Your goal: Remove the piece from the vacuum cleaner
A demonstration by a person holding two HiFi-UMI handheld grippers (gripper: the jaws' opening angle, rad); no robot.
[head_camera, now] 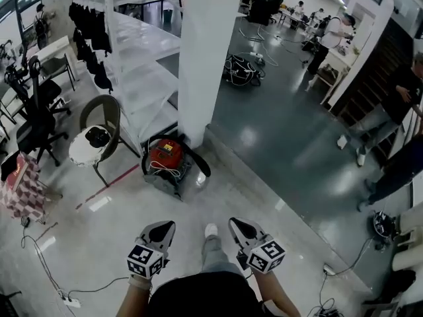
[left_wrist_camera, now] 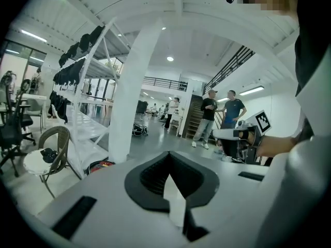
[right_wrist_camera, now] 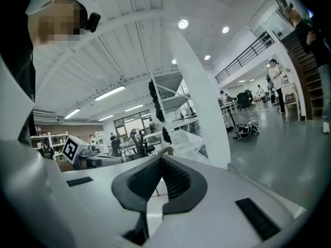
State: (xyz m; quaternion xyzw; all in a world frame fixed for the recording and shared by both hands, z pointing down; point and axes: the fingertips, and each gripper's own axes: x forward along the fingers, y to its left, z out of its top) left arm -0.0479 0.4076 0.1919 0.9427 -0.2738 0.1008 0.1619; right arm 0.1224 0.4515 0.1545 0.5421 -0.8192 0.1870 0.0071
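The left gripper (head_camera: 162, 227) and right gripper (head_camera: 238, 224) are hanging with jaws pressed together, holding nothing, well short of the red vacuum (head_camera: 165, 154) lying by the pillar (head_camera: 201, 58). Arriving like that, they are risking shoving it or snagging its white cord (head_camera: 165, 171).

A white pillar (head_camera: 201, 58) stands on glossy grey floor (head_camera: 277, 131), beside a possibly wicker chair (head_camera: 106, 114).

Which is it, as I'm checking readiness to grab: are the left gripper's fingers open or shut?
Shut. In its own view, the left gripper shows its fingers touching at the tips, with nothing between them.
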